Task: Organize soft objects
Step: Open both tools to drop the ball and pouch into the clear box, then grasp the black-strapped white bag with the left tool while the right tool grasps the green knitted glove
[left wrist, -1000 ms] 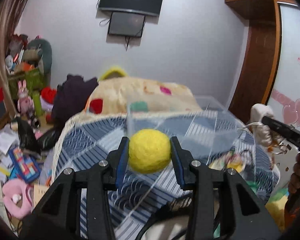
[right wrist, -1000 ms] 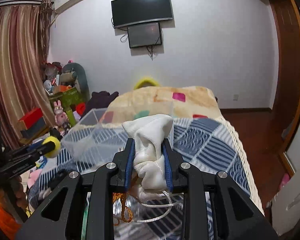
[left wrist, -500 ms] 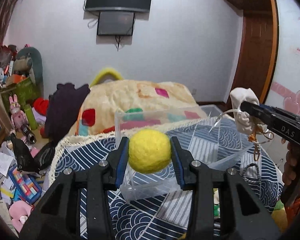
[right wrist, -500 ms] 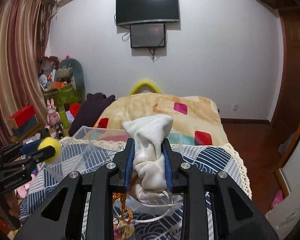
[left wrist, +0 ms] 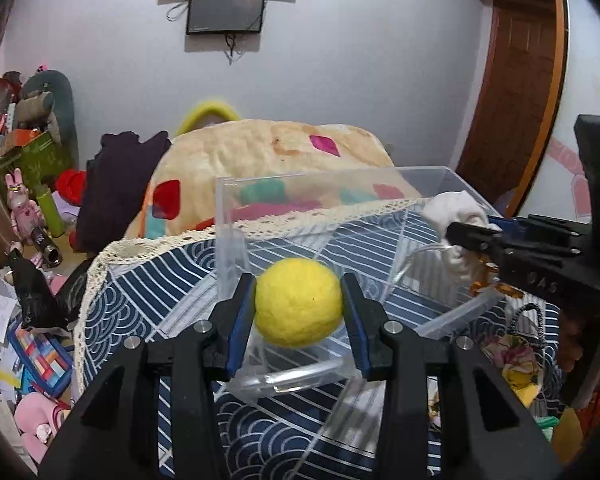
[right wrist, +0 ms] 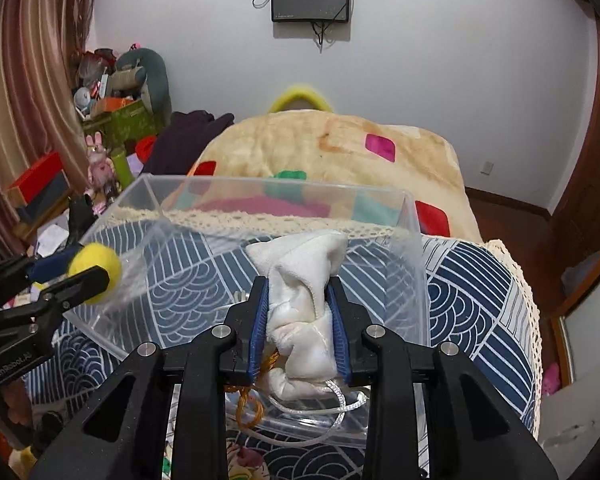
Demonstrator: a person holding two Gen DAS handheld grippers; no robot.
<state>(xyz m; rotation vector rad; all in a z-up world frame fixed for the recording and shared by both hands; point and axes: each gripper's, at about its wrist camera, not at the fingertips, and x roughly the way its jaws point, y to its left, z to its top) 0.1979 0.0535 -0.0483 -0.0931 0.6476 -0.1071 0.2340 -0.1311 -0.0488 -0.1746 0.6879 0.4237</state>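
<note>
My left gripper [left wrist: 298, 310] is shut on a yellow felt ball [left wrist: 298, 306] and holds it over the near left corner of a clear plastic box [left wrist: 300, 184]. It shows in the right wrist view [right wrist: 90, 276] with the ball [right wrist: 94, 262]. My right gripper [right wrist: 298, 312] is shut on a white cloth pouch [right wrist: 300, 280] with a white cord and orange tassel, held above the box's [right wrist: 260, 188] near rim. That pouch also shows in the left wrist view [left wrist: 458, 220].
The box stands on a blue patterned bedspread [right wrist: 472, 292] with a lace edge. A beige blanket [right wrist: 332, 148] lies behind it. Toys and clutter [left wrist: 28, 312] fill the floor at left. More soft items [left wrist: 508, 356] lie at the right.
Both grippers have moved forward and lower toward the clear box, each still holding its object. The box now sits directly under and ahead of both.
</note>
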